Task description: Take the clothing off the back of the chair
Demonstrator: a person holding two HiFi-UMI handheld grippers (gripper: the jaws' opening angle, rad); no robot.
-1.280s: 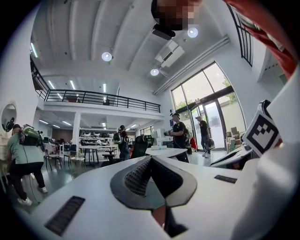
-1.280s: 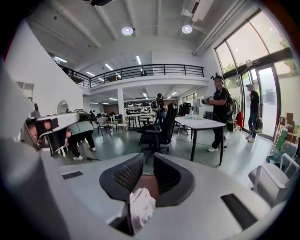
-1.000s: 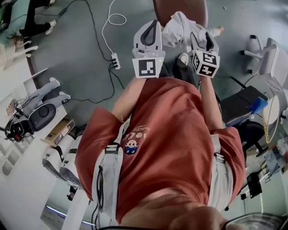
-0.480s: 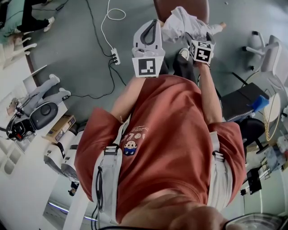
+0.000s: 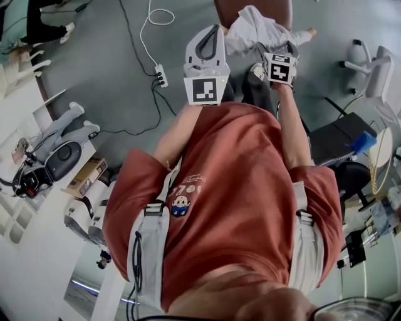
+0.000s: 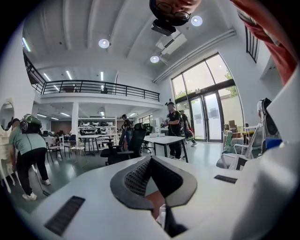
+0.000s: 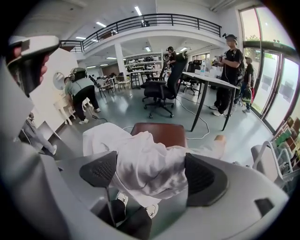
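Observation:
A white garment [image 5: 249,32] lies crumpled on a brown chair [image 5: 225,9] in front of me. In the right gripper view the garment [image 7: 140,161] covers most of the chair's brown surface [image 7: 161,132], one sleeve trailing right. My right gripper [image 5: 277,50] hangs just above it. Its jaws have just been opening and now stand wide open [image 7: 151,172]; the cloth shows between them, but the pads do not press on it. My left gripper [image 5: 215,29] is held beside the chair's left side. Its fingertips meet [image 6: 151,159], shut on nothing.
A white power strip with a cable [image 5: 161,83] lies on the grey floor to the left. A white office chair [image 5: 374,70] and a black seat [image 5: 335,145] stand to the right. My shoes [image 5: 255,72] are near the chair. People and a table [image 7: 206,78] are farther off.
My right gripper has sunk toward the chair and its jaws stand wider. The garment, higher and nearer a second ago, now rests lower on the chair. The left gripper has dipped slightly.

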